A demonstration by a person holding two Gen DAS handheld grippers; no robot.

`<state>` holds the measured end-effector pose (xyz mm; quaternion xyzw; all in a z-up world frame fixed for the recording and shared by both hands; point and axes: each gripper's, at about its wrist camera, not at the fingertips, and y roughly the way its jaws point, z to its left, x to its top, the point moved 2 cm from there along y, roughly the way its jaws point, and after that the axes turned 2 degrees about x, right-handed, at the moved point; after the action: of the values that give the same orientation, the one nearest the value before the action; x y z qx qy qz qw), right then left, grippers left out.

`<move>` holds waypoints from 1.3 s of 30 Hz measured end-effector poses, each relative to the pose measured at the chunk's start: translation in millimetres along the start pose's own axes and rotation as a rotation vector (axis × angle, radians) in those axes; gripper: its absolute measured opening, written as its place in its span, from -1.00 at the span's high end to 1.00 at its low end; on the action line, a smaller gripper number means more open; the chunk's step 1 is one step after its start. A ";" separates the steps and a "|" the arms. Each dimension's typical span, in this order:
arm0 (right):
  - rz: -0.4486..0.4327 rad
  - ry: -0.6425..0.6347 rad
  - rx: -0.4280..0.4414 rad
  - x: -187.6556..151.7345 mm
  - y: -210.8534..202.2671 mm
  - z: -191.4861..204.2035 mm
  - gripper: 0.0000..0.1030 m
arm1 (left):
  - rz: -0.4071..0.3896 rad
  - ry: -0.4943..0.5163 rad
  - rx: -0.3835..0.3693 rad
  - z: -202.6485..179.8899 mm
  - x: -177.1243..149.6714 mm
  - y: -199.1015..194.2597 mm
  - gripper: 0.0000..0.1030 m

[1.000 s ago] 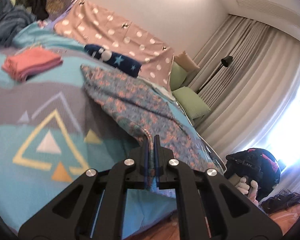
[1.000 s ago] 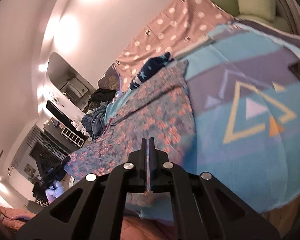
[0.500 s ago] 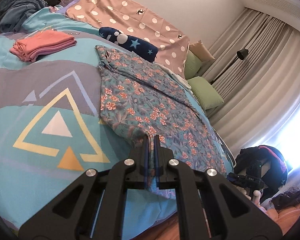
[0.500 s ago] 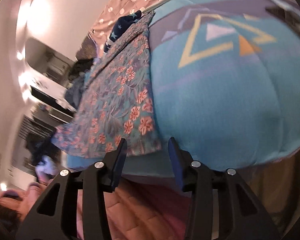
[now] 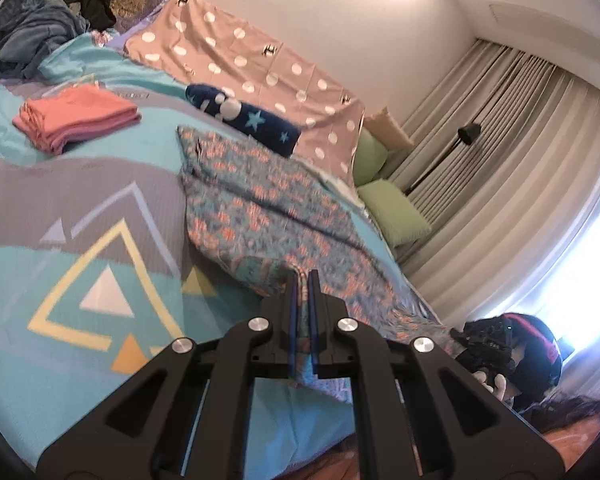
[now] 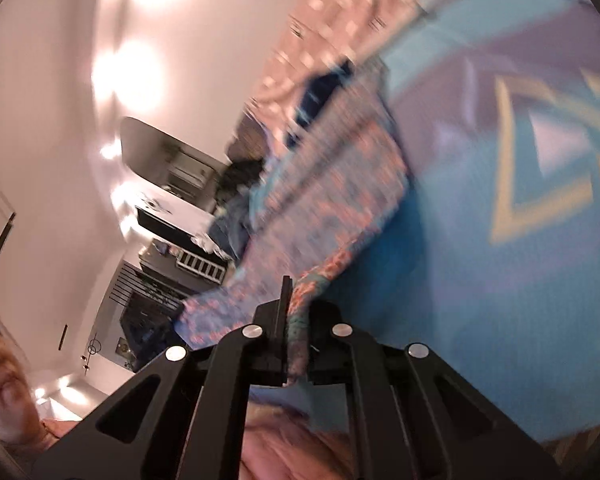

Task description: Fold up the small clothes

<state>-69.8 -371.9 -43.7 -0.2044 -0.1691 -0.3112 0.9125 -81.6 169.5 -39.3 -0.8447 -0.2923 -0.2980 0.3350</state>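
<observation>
A blue floral garment (image 5: 268, 200) lies spread on the turquoise patterned blanket (image 5: 60, 200) of a bed. My left gripper (image 5: 303, 276) is shut on the garment's near corner, which is lifted slightly. In the right wrist view, which is motion-blurred, my right gripper (image 6: 296, 292) has its jaws closing on another near edge of the floral garment (image 6: 332, 200), and the cloth sits pinched between the black fingers. The blanket (image 6: 480, 280) fills the right side of that view.
A folded pink stack (image 5: 76, 116) and a navy star-print cloth (image 5: 244, 118) lie farther back. A polka-dot sheet (image 5: 252, 60), green pillows (image 5: 392, 212) and a pile of dark clothes (image 5: 32, 40) line the wall. A person (image 6: 4, 380) is at the lower left.
My right gripper opened beside the garment's edge half a second ago and has now shut on that edge. The left gripper kept its hold, and the garment's near corner rose a little.
</observation>
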 end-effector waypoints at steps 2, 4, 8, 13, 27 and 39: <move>-0.031 -0.032 0.024 12.7 -2.6 12.8 0.88 | -0.035 -0.003 -0.019 -2.5 11.9 -0.9 0.90; -0.055 -0.060 0.044 26.5 -0.4 24.7 0.88 | -0.065 -0.016 -0.045 -3.5 23.0 -0.7 0.90; -0.081 -0.113 0.048 51.9 15.3 43.6 0.88 | -0.105 -0.016 -0.063 -7.1 45.5 4.1 0.91; -0.100 -0.155 0.042 73.7 34.5 54.7 0.88 | -0.159 0.003 -0.064 -11.6 71.9 3.8 0.92; -0.032 -0.068 -0.066 80.4 80.0 6.5 0.88 | 0.293 -0.046 0.146 35.2 -18.8 34.8 0.11; -0.031 -0.091 -0.081 73.6 84.4 11.1 0.87 | 0.434 -0.093 0.012 28.8 -62.7 64.2 0.93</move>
<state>37.2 -342.3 -24.7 -0.2523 -0.2008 -0.3225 0.8900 -69.1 133.6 -125.5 -0.8987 -0.1204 -0.1777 0.3824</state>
